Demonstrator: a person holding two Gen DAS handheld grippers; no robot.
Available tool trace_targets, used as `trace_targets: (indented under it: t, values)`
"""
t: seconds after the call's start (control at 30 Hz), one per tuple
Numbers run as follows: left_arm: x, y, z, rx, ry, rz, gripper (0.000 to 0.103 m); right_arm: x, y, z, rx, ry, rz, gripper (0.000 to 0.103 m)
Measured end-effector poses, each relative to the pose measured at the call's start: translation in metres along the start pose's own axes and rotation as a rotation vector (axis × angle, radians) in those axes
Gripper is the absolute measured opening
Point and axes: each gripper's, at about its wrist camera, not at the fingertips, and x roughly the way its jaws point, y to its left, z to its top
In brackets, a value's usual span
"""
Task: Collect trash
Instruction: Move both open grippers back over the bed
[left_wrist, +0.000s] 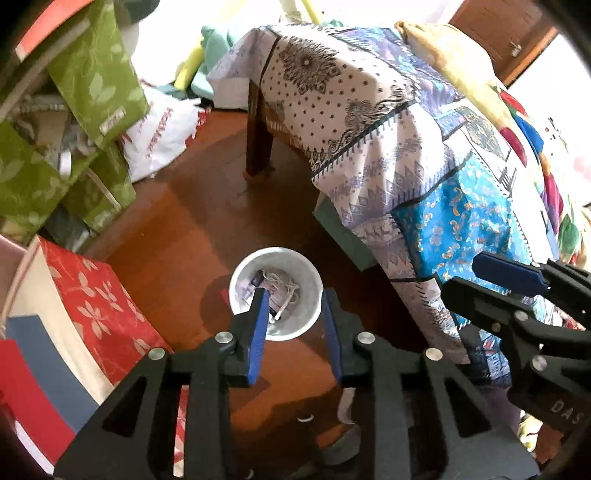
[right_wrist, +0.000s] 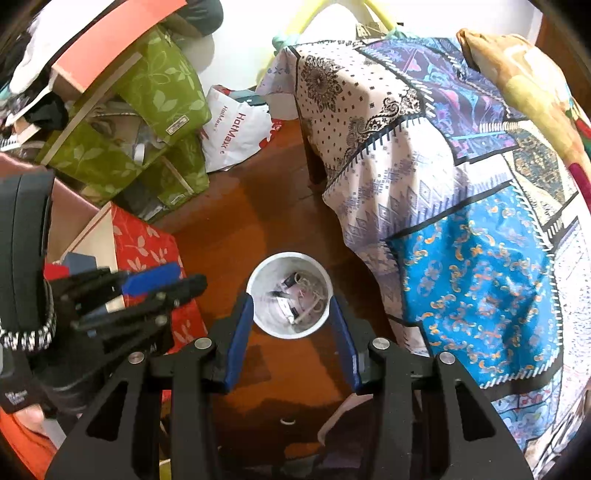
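The white cup (left_wrist: 275, 293) with trash inside stands on the wooden floor (left_wrist: 177, 221) beside the bed cover (left_wrist: 388, 147). The left gripper (left_wrist: 295, 314) and the right gripper (right_wrist: 291, 325) hover above it, jaws released, holding nothing.

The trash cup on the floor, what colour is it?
White cup, scraps inside; clearest in the right wrist view.

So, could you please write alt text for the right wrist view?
The right tool, open and empty, hangs above a white cup of scraps on a wooden floor. The left tool is at left, a patterned bedsheet at right.
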Motion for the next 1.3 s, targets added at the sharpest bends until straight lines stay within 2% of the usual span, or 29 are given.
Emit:
trace_targets:
  t: [0.2,0.33,0.53,0.73,0.93,1.07,1.3]
  values:
    - [-0.035,-0.014,-0.011,0.060,-0.056,0.035,0.030,-0.034,0.000,-0.017,-0.022,-0.070,0.022,0.039]
    - [-0.066,-0.021,-0.017,0.071,-0.105,0.027,0.032,-0.065,-0.004,-0.029,-0.016,-0.137,0.031,0.039]
    - [-0.124,-0.047,-0.025,0.114,-0.235,0.041,0.032,-0.119,-0.018,-0.049,-0.004,-0.243,0.047,0.039]
    - [-0.163,-0.089,-0.028,0.196,-0.344,0.047,0.034,-0.168,-0.041,-0.073,0.011,-0.349,-0.002,0.039]
    - [-0.182,-0.151,-0.026,0.273,-0.395,-0.019,0.035,-0.206,-0.081,-0.104,0.056,-0.427,-0.076,0.039]
    - [-0.184,-0.200,-0.023,0.330,-0.415,-0.066,0.037,-0.219,-0.119,-0.127,0.117,-0.446,-0.118,0.039]
    - [-0.163,-0.292,-0.017,0.435,-0.386,-0.140,0.041,-0.233,-0.187,-0.161,0.208,-0.450,-0.211,0.039]
